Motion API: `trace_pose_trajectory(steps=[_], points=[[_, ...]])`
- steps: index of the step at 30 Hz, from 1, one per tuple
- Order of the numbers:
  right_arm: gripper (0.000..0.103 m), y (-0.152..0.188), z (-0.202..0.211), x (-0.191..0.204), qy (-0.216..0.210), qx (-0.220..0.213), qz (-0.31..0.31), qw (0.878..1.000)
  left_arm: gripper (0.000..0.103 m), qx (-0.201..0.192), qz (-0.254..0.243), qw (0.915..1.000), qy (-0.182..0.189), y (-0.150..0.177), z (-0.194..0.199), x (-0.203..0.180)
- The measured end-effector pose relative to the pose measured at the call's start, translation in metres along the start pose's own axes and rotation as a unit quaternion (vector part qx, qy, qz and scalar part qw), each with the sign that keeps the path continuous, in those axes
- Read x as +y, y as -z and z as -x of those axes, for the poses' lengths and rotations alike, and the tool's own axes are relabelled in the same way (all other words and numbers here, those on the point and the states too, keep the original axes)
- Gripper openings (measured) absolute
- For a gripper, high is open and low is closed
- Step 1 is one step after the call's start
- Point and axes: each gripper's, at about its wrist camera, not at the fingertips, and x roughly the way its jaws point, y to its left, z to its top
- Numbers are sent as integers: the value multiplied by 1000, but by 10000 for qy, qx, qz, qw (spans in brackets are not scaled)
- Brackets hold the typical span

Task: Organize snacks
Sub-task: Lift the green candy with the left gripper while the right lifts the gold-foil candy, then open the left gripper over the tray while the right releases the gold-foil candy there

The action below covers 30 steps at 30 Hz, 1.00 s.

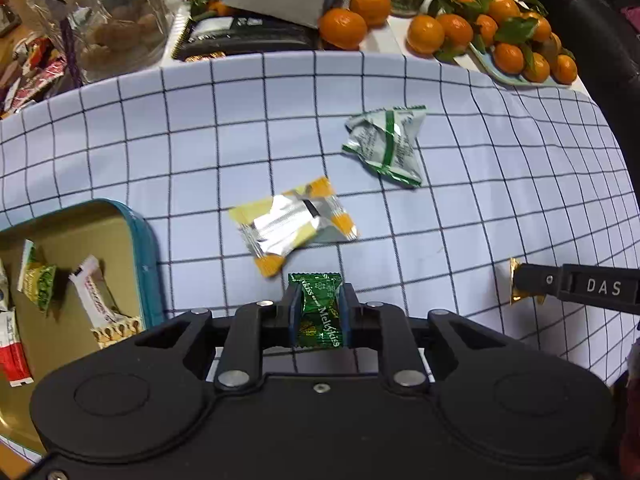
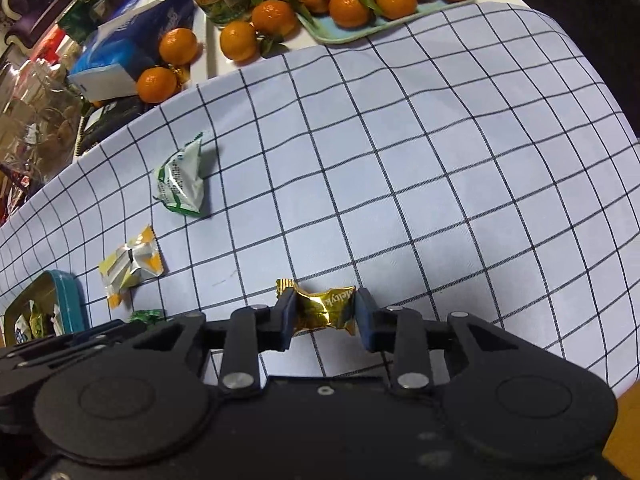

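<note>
At the cloth's (image 1: 400,88) near-left corner sits my tin (image 1: 140,236) with several snacks already inside; my left gripper (image 1: 320,312) pinches a green candy (image 1: 320,316) just right of it; my right gripper (image 2: 325,312) clasps a gold candy (image 2: 324,310) near the front edge; I judge the job over halfway, since a yellow pack (image 1: 294,224) and white pack (image 1: 386,144) lie mid-cloth; oranges (image 1: 500,36) and clutter crowd the far edge.
</note>
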Motion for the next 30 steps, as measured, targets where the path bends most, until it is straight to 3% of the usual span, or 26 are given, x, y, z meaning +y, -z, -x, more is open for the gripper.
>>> trace_pose_trajectory(steps=[12, 24, 30], points=[[33, -2, 7, 37, -245, -78, 160, 9995, 26, -454, 560, 9962, -495, -11, 24, 51], [34, 10, 21, 111, -801, -211, 755, 9937, 26, -332, 1616, 9809, -1029, 2, 42, 140], [34, 25, 35, 139, -1127, -432, 1174, 9857, 26, -304, 1832, 9746, -1254, 19, 51, 167]])
